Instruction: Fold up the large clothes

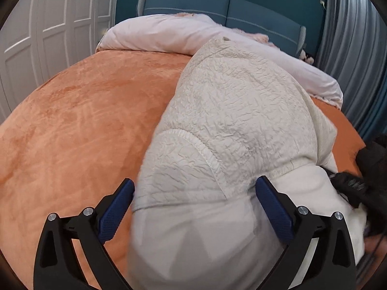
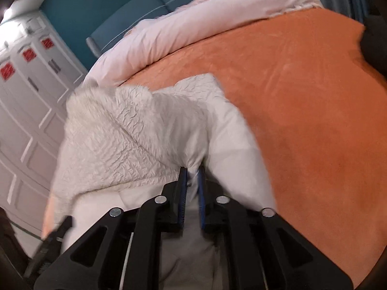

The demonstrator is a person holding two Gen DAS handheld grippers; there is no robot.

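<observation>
Right tool (image 2: 192, 181) pinches one white jacket (image 2: 135, 133); left tool (image 1: 193, 203) gapes.

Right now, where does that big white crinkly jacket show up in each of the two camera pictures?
Left wrist view: the white jacket fills the centre and right, running down between the open left gripper fingers.
Right wrist view: it lies centre-left, its edge pinched in the closed right gripper.
Shared landmark: the orange blanket beneath it, with the pale pink duvet rolled up behind.
</observation>
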